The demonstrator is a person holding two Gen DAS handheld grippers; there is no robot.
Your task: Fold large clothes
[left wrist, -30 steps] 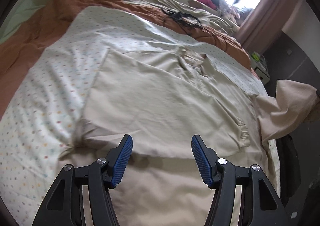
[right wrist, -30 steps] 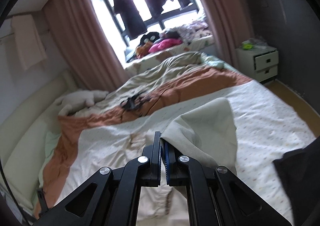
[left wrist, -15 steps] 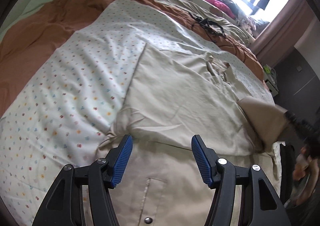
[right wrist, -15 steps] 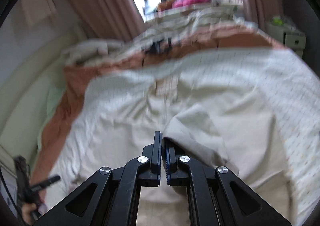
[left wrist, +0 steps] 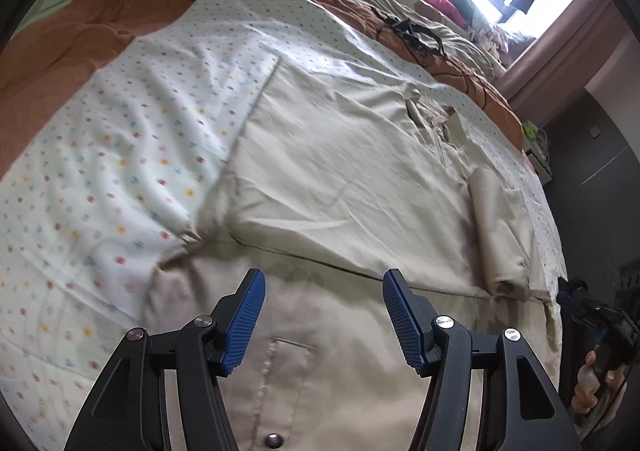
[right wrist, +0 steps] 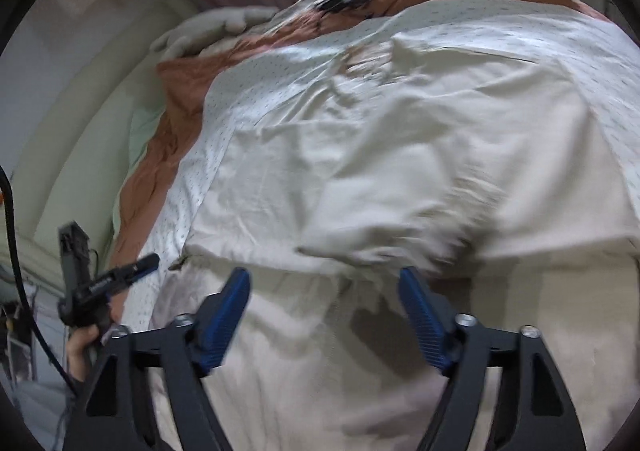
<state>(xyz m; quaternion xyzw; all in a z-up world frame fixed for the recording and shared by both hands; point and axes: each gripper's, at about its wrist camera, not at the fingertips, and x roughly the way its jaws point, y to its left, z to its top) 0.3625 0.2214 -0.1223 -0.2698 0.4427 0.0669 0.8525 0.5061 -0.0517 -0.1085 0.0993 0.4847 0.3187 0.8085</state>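
Left wrist view: left gripper [left wrist: 322,313] hangs with jaws apart and nothing between them, low over the large beige cotton garment [left wrist: 344,187] spread on the pale dotted bedsheet [left wrist: 120,155]; compared with a second ago the camera sits closer to the cloth, and a snap button and pocket seam near the bottom edge are now in frame. The sleeve that was held up off the bed's side earlier now lies as a folded beige sleeve roll [left wrist: 496,227] on the garment's right part, so one side fold looks done. The person's hand [left wrist: 596,383] at the right edge is cut off by the rim. Right wrist view: right gripper [right wrist: 324,315] was clamped on that sleeve cloth; its jaws have just been opening and now stand wide, nothing between the pads, the cloth dropped just ahead of them. This frame is motion-blurred, so the released edge's lie is hard to read. The garment's near hem is hidden under both grippers; the far collar is small and creased.
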